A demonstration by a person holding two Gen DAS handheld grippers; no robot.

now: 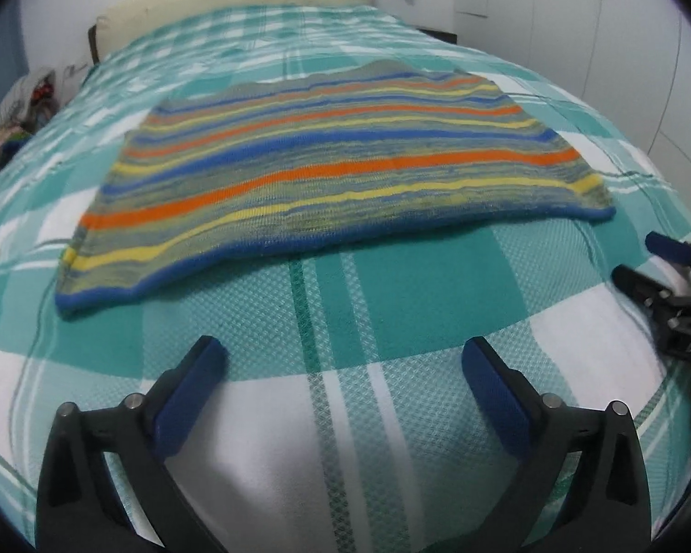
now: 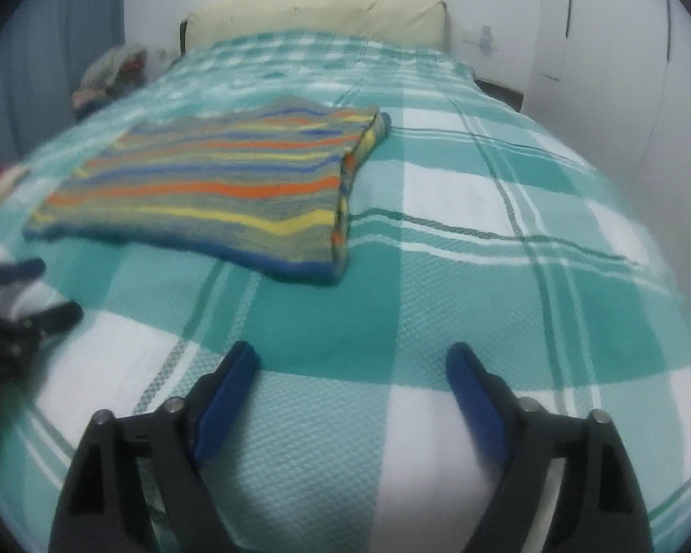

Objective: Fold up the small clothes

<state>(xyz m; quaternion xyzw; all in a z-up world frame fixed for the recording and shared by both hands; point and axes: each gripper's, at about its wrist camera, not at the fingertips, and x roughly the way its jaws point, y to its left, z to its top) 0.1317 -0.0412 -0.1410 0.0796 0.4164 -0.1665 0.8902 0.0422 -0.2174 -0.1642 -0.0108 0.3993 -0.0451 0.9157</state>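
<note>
Striped knit garment (image 1: 327,170) lying flat on a bed, both grippers empty above the bedspread.

Garment with orange, yellow, blue and grey stripes rests on the teal-and-white checked bedspread (image 1: 391,285), its right edge folded over on itself as the right wrist view shows. The left gripper (image 1: 343,352) has its jaws spread wide with only bedspread between them, short of the garment's blue hem. The right gripper (image 2: 350,355) is likewise spread and holds nothing, near the garment's lower right corner. A cream headboard (image 2: 318,14) stands at the far end, a heap of clothes (image 1: 20,110) beside the bed.
</note>
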